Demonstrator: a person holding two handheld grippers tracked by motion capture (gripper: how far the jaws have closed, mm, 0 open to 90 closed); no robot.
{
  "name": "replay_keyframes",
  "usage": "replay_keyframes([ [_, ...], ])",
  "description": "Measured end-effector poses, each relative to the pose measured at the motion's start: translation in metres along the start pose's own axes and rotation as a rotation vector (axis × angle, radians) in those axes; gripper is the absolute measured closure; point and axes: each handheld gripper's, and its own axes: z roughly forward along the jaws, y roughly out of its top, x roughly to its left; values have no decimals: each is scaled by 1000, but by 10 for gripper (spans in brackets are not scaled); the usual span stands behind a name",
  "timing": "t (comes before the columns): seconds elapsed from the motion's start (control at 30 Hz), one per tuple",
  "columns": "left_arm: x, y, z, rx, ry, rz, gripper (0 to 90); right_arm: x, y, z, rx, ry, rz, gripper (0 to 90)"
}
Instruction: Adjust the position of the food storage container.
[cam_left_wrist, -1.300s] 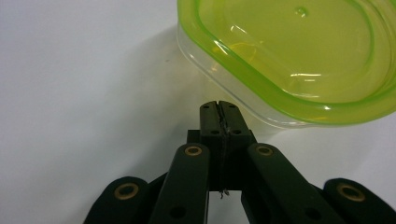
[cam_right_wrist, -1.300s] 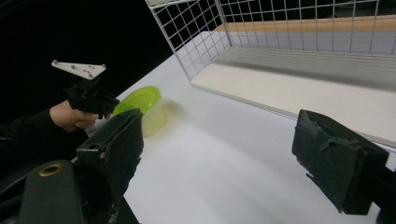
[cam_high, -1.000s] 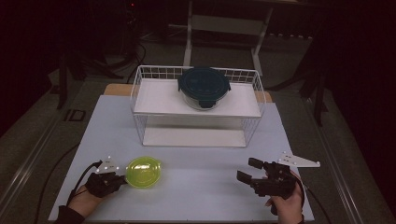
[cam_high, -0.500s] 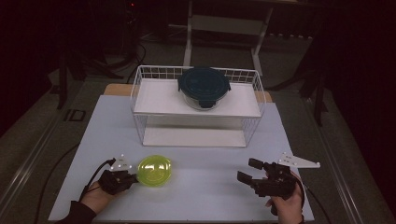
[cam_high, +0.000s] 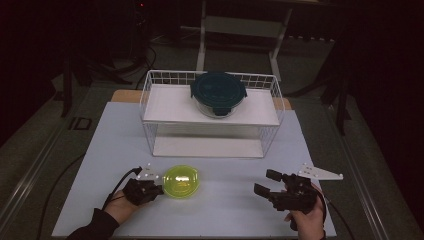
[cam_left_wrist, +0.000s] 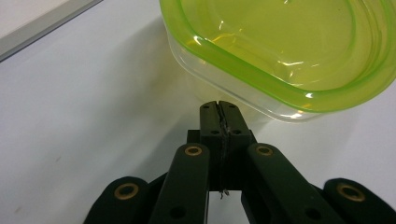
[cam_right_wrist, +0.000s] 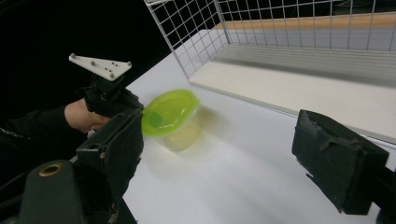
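The yellow-green box stood on the white table, in front of the wire rack and near the table's front edge, on the person's left side; it was a clear plastic box with a yellow-green lid on top. The left gripper lay just beside the box, at its left; in the left gripper view the two black jaws were pressed fully together, with nothing between them; their tips met the clear wall of the box just under the lid's rim, though I could not tell if they really touched it or only stood very close. The box was therefore in front of the closed jaws, not inside them.

The right gripper was well apart from the box, at the right side of the table; in the right gripper view its jaws stood wide apart and held nothing; the box showed farther off between them, with the left gripper behind it. A dark round container with a lid sat on the upper shelf of the rack.
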Motion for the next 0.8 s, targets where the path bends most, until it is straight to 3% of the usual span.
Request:
replay_keyframes([
  [0.8, -18, 41, 37, -3, -42, 42, 889, 0, -2, 4, 11, 9, 1, 161],
])
